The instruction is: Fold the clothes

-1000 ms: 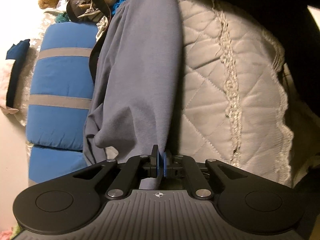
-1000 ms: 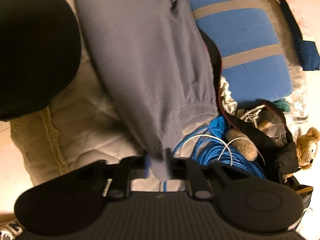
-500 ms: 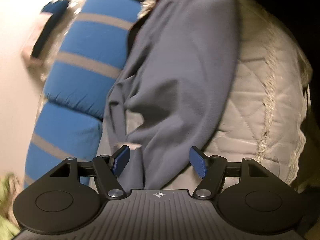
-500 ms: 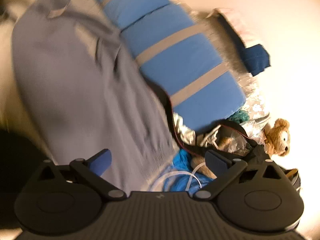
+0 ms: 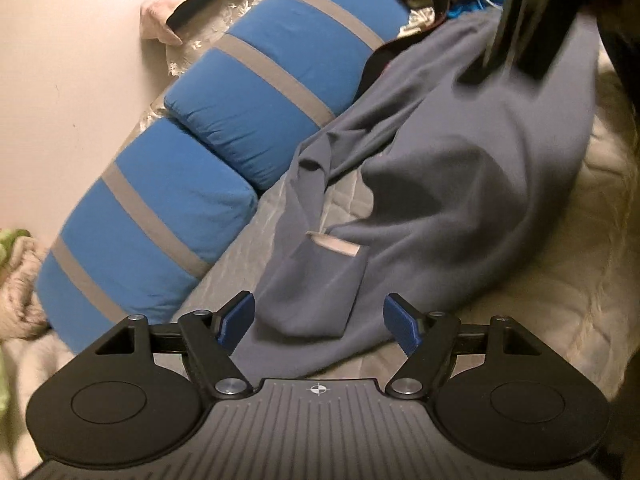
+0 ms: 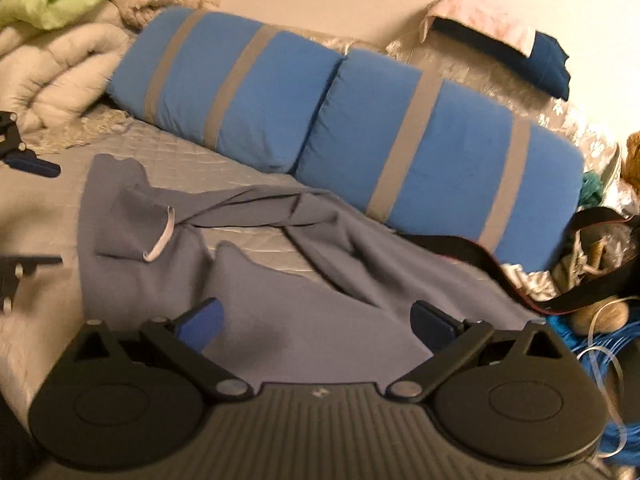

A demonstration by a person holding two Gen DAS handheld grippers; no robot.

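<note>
A grey-blue garment [image 5: 460, 184] lies crumpled on the pale quilted bed [image 5: 560, 280], and a pocket lining with a white edge [image 5: 332, 246] is turned out near me. My left gripper [image 5: 320, 324] is open just above the garment's near end, nothing between its blue pads. The right wrist view shows the same garment [image 6: 320, 292] spread in loose folds. My right gripper [image 6: 318, 324] hangs open over its near edge, holding nothing. The left gripper's fingers [image 6: 34, 168] show at that view's left border. The right gripper's blurred fingers [image 5: 500, 40] show top right in the left wrist view.
Two blue pillows with grey stripes [image 6: 400, 128] lie along the wall behind the garment. A white comforter and green blanket [image 6: 60, 40] are heaped at the left. To the right are a black bag strap [image 6: 480, 252], blue cable [image 6: 592, 344] and a teddy bear [image 6: 632, 156].
One second ago both grippers were shut on the hanging garment. Both have opened, the garment has dropped flat onto the bed, and the grippers now sit low over it.
</note>
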